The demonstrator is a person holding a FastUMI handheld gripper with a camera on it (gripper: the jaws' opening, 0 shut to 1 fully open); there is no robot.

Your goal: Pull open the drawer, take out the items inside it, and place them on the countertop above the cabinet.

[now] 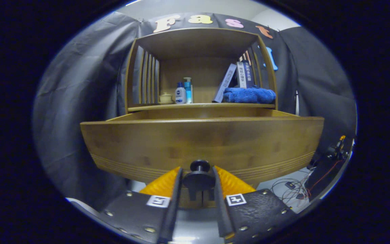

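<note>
The interior of the drawer [201, 142] was hidden behind its tall wooden front panel, so whatever lay inside could not be made out. The drawer was seen pulled out from the cabinet, its side walls running back to the countertop [201, 106], and its front showed fine horizontal grooves along the lower edge. A dark round knob [199, 166] was mounted low on the centre of the front. The gripper [198, 176] was held level and square to the drawer front, its two fingers [163, 184] set close on either side of the knob and its base; the gap was narrow, but whether both fingers pressed on the knob could not be judged for certain. On the countertop, inside an open wooden shelf frame [200, 40], a small cream lidded cup [165, 98], a blue-capped bottle [180, 95] and a pump bottle [188, 89] were noted near the left, with leaning books [235, 79] and a folded blue towel [248, 95] to the right. Loose cables [291, 189] were seen on the floor beyond the right finger, partly cut off.
</note>
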